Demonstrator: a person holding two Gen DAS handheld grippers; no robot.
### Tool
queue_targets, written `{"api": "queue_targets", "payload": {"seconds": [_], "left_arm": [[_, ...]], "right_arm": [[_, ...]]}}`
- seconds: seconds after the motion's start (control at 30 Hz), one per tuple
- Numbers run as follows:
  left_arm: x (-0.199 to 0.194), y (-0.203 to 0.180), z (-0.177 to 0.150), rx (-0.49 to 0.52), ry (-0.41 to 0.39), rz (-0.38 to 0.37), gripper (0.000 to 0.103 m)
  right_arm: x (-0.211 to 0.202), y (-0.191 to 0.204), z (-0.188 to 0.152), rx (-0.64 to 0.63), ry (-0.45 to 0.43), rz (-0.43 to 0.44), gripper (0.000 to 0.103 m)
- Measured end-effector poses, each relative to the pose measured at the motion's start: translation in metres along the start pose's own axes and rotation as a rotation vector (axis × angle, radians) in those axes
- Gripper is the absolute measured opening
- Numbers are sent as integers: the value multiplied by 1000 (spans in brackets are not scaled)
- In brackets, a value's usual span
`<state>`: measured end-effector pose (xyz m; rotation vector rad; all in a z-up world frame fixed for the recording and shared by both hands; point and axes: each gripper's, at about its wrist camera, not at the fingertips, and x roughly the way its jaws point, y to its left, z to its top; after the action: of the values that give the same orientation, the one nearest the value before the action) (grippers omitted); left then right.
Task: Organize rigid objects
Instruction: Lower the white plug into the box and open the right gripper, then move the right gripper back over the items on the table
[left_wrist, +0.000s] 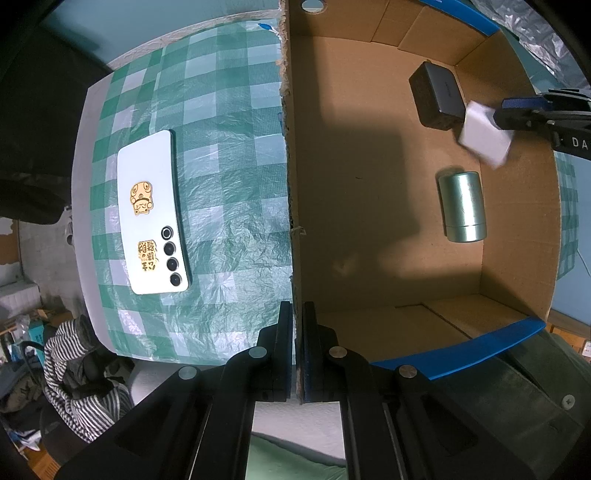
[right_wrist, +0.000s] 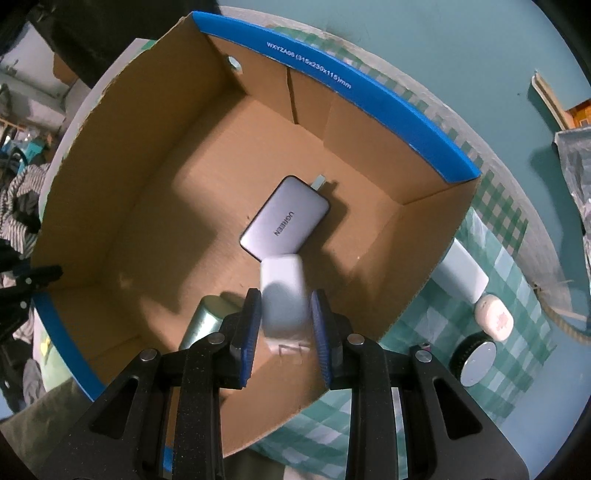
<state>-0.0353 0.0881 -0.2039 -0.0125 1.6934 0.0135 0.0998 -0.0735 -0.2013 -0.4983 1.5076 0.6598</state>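
Charger (right_wrist: 282, 295) between right jaws, over box (right_wrist: 369, 96)

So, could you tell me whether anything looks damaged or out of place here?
The cardboard box's left wall top edge is ragged and torn, clamped by the left gripper. Nothing has spilled.

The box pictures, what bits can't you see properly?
- White block in the right gripper: blurred in both views, its lower end hidden by the fingers.
- Silver can, right wrist view: mostly hidden behind the gripper's finger.
- Cardboard box wall in the shut left gripper: its outer face is edge-on.
- Phone screen: face down.
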Motion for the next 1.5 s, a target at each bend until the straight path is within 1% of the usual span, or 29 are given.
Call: {"api": "queue_targets", "payload": {"seconds": [0.03, 0.2, 0.33, 0.37, 0.77, 1.1, 1.3, 1.5], "left_arm": [[0, 0, 0, 1, -1, 0, 4], [1, -1, 0, 4, 1, 2, 5], [1, 0, 1, 4, 1, 3, 5], [1, 0, 1, 4, 1, 3, 5], [0, -1, 2, 12, 2, 9, 5], [-2, -1, 2, 14, 0, 9, 5], [-2, -1, 2, 14, -1, 8, 4], [-2, 0, 2, 13, -2, 8, 4]], "right_arm": [[0, -1, 0, 3, 0, -1, 28], [-7, 1, 0, 6, -13, 8, 45], [-15, 7, 1, -11, -41, -9, 60], [-19, 8, 1, -11, -52, -14, 62], [-51, 5, -6, -3, -118, -6, 62], [-75, -1, -15, 10, -156, -21, 62], [-87, -4, -25, 15, -174, -29, 62], [-92, -20, -40, 59, -174, -38, 62]]}}
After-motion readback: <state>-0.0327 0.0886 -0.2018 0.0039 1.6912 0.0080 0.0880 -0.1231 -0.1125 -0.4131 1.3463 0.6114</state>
